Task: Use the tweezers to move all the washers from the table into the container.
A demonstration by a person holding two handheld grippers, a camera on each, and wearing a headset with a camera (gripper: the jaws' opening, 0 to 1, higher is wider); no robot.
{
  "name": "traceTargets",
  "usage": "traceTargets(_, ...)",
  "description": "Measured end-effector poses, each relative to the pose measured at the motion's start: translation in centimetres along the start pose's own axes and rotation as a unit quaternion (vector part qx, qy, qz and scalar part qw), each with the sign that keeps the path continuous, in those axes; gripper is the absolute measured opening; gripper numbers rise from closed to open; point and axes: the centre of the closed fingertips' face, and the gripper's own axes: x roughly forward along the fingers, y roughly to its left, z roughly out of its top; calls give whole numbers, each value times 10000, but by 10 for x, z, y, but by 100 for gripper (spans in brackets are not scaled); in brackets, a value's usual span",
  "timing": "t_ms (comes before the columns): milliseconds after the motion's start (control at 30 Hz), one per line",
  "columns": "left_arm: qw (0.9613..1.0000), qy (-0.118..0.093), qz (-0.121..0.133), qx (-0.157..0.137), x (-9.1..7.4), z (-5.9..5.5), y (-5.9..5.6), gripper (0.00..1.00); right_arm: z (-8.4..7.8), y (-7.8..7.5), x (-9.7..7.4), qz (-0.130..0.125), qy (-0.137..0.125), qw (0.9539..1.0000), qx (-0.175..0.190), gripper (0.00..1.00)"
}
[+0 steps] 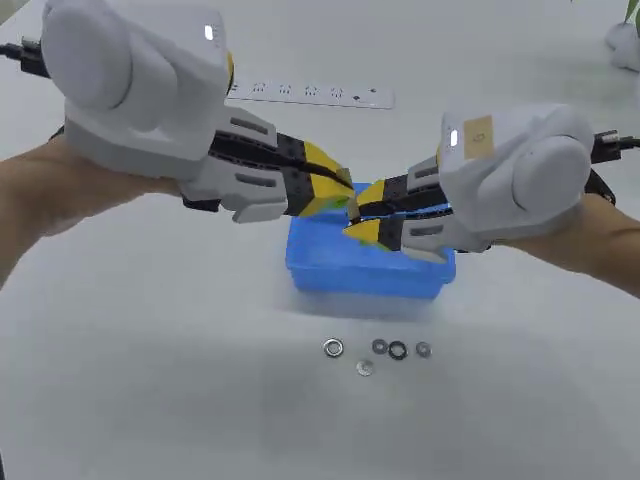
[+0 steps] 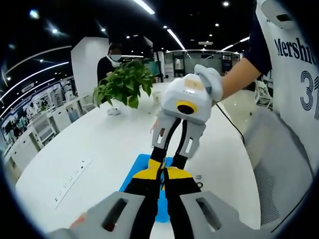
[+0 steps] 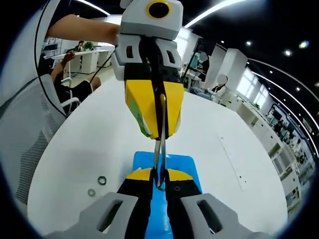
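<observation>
The left gripper [image 1: 343,198] and right gripper [image 1: 360,220] meet tip to tip, both clenched on the tweezers [image 3: 159,149] that run between their jaws. Just beneath them sits the blue container [image 1: 330,272]. The washers [image 1: 397,350] lie on the table [image 1: 150,380] below it, on the person's side.

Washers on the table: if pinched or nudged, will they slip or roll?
The washers are small, flat metal rings lying flat, so probably light and unlikely to roll. On the smooth white table they'd likely slide when nudged, and may slip from the thin tweezers.
</observation>
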Motion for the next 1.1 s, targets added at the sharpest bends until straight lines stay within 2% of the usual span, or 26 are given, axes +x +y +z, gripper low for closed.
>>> traceTargets(200, 9995, -32, -99, -311, 20, -16, 13, 7, -24, -6, 9, 9, 143, 9994, 310, 10)
traceTargets(400, 9987, 111, -261, -418, 34, -35, 15, 7, -42, -1, 22, 167, 257, 9981, 541, 10)
traceTargets(533, 9984, 187, -309, -434, 37, -40, 15, 7, -46, 0, 27, 180, 242, 9974, 653, 10)
traceTargets(800, 9977, 265, -356, -512, 40, -44, 12, 7, -52, 4, 29, 212, 248, 9966, 762, 10)
traceTargets(1100, 9981, 304, -361, -406, 41, -39, 7, 7, -50, 3, 26, 201, 299, 9973, 641, 11)
